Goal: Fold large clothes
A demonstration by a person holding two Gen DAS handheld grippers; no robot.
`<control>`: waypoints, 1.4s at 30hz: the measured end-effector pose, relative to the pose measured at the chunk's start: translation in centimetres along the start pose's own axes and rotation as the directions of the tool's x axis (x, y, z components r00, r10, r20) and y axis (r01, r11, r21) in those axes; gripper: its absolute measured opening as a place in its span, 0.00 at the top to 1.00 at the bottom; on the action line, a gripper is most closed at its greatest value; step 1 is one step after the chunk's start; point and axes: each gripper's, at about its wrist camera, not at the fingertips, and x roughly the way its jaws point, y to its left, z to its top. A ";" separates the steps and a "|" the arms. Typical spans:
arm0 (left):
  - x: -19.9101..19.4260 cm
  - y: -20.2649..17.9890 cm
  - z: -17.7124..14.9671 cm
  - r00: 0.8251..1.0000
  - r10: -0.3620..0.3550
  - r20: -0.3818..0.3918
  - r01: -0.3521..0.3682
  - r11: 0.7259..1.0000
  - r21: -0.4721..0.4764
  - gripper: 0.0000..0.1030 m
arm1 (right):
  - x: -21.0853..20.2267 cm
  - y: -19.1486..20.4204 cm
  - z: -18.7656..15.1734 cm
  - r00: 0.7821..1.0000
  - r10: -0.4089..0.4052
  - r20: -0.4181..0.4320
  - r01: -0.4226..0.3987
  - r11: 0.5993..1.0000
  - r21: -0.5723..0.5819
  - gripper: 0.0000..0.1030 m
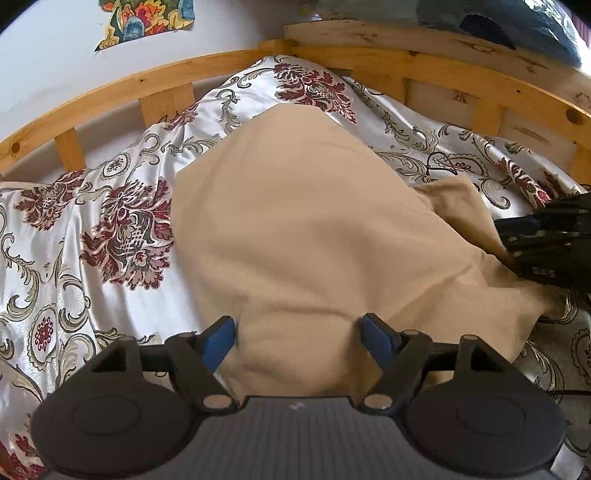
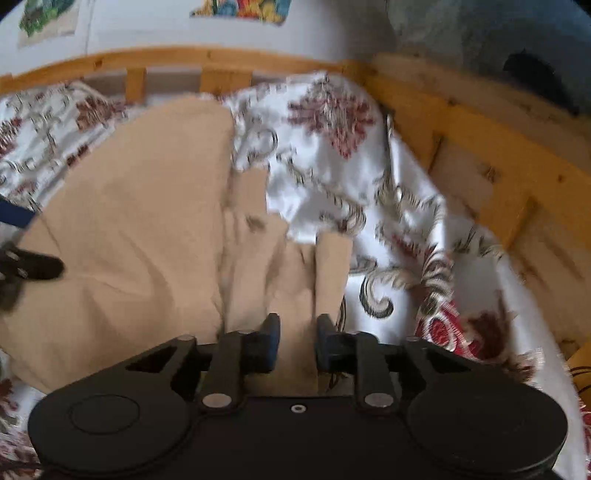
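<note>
A large beige garment (image 1: 303,221) lies spread on the bed. My left gripper (image 1: 297,332) hovers over the garment's near edge with its blue pads (image 1: 221,334) wide apart, open; the cloth lies under and between them. The right gripper's black body enters the left wrist view at the right edge (image 1: 546,240), on the garment's right side. In the right wrist view my right gripper (image 2: 295,334) has its fingers drawn close on a bunched fold of the beige garment (image 2: 140,229). The picture there is blurred.
The bed carries a shiny white cover with red and grey flower patterns (image 1: 110,229). A wooden slatted bed frame (image 1: 177,74) curves along the far side and the right (image 2: 480,147). Beyond it are a white wall, colourful pictures (image 1: 147,18) and dark blue fabric (image 2: 498,44).
</note>
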 end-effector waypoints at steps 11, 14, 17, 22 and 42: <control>0.1 -0.1 0.0 1.000 0.001 0.000 -0.001 1.000 0.004 0.24 | -1.3 0.0 0.6 0.995 0.039 0.096 -0.036 0.999 -0.035 0.68; 0.0 -0.2 0.0 1.000 0.005 -0.002 -0.005 1.000 0.007 0.24 | 0.9 -0.5 0.4 0.999 0.039 0.016 -0.039 0.999 0.001 0.66; 0.1 -0.2 0.0 1.000 0.005 -0.002 -0.005 1.000 0.005 0.24 | 1.1 -0.9 0.2 0.999 0.051 0.007 -0.051 0.998 0.029 0.64; 0.0 -0.3 0.0 1.000 0.003 -0.004 -0.003 1.000 0.007 0.24 | -0.6 0.3 0.1 0.999 0.013 0.047 -0.010 0.998 -0.060 0.64; 0.0 -0.1 -0.1 1.000 -0.001 -0.004 0.001 1.000 0.016 0.23 | 1.5 -1.0 0.6 0.990 0.142 0.017 -0.142 0.990 -0.003 0.70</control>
